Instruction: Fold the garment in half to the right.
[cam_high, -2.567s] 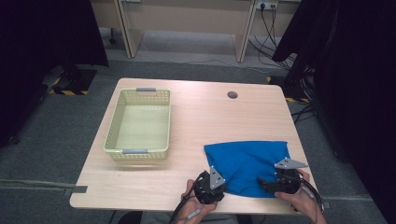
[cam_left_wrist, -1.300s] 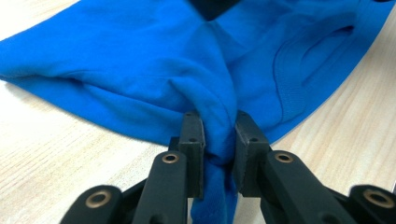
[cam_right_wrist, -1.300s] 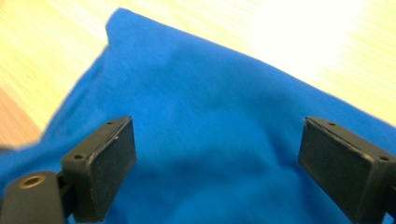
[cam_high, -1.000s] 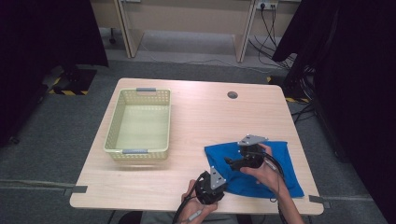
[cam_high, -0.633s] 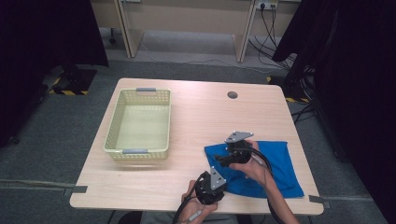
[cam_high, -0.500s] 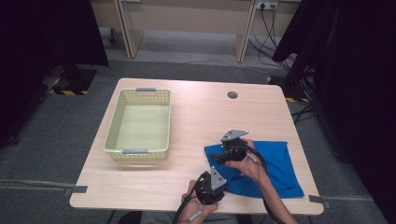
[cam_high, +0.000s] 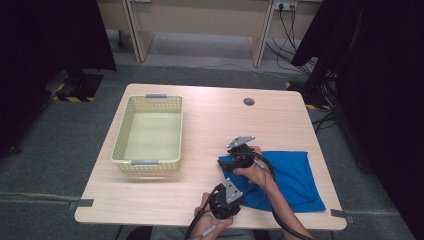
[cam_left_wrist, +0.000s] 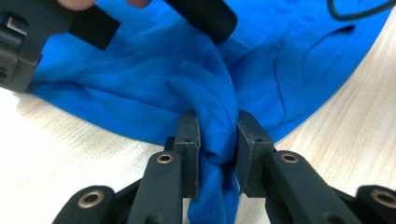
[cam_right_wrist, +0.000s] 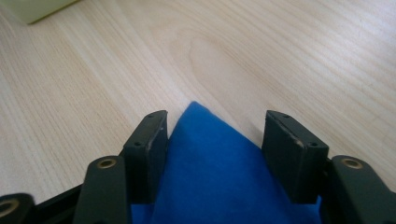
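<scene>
— Blue cloth (cam_high: 285, 177), where is it lying?

— On the near right part of my desk (cam_high: 210, 125), pale wood grain with a round cable hole (cam_high: 248, 101) toward the far edge. My left claw (cam_left_wrist: 218, 135) is clamped on a bunched fold at the cloth's near edge.

— And your right claw?

— My right claw (cam_right_wrist: 212, 135) sits over the cloth's far left corner; its jaws have just been closing, and the corner lies between them, pads not yet pressing.

— What's around?

— A yellow basket (cam_high: 125, 150) stands on the left of the desk, well apart. Grey carpet floor (cam_high: 55, 145) surrounds it, with dark curtains (cam_high: 380, 75) at both sides.
</scene>
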